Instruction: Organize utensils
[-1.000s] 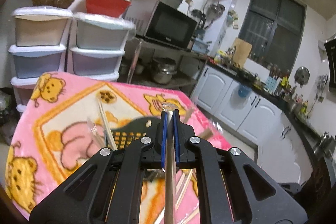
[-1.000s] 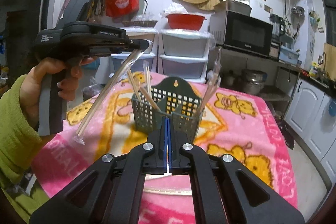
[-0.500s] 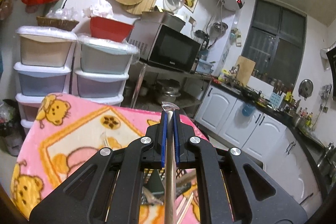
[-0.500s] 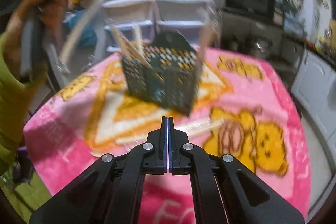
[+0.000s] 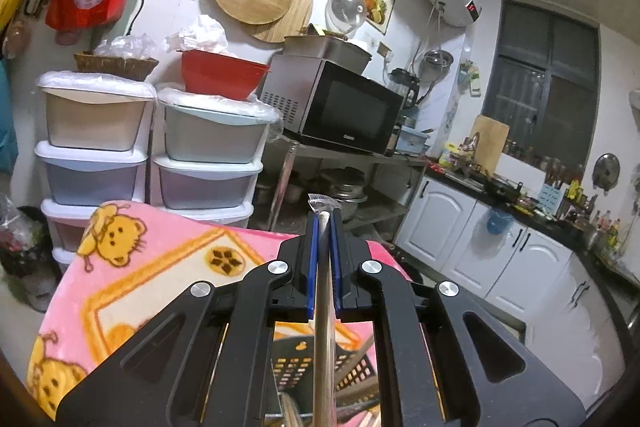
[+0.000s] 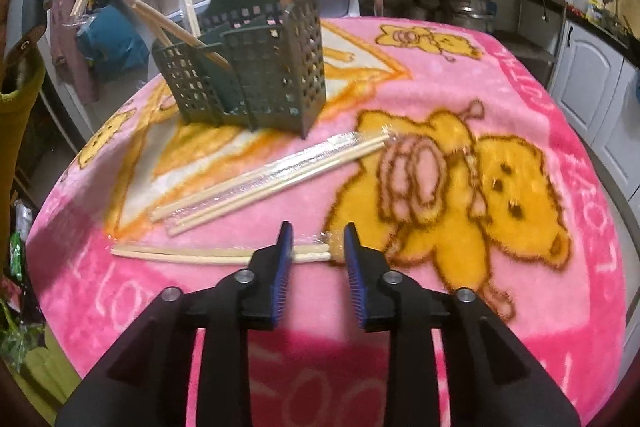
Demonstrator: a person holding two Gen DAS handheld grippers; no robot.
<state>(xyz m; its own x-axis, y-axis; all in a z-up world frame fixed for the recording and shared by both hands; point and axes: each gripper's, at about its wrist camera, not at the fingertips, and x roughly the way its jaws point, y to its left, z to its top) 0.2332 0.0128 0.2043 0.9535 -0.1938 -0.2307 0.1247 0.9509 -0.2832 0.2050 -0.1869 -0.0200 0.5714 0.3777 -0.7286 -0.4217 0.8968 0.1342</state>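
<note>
My left gripper [image 5: 323, 223] is shut on a plastic-wrapped pair of chopsticks [image 5: 322, 327], held upright above the dark green lattice utensil holder [image 5: 304, 359]. In the right wrist view the holder [image 6: 248, 75] stands on the pink blanket with several wrapped chopsticks in it. My right gripper [image 6: 316, 239] is open and low over a wrapped chopstick pair [image 6: 192, 254] lying crosswise on the blanket, one end between its fingertips. Two more wrapped pairs [image 6: 276, 179] lie between that pair and the holder.
The pink bear-print blanket [image 6: 520, 267] covers the round table. Stacked plastic drawers [image 5: 96, 147] and a microwave [image 5: 340, 107] on a metal rack stand behind it. White kitchen cabinets [image 5: 500, 259] are to the right.
My right gripper has opened and dropped toward the nearest chopstick pair on the blanket. My left gripper has risen and tilted up over the holder with its chopsticks.
</note>
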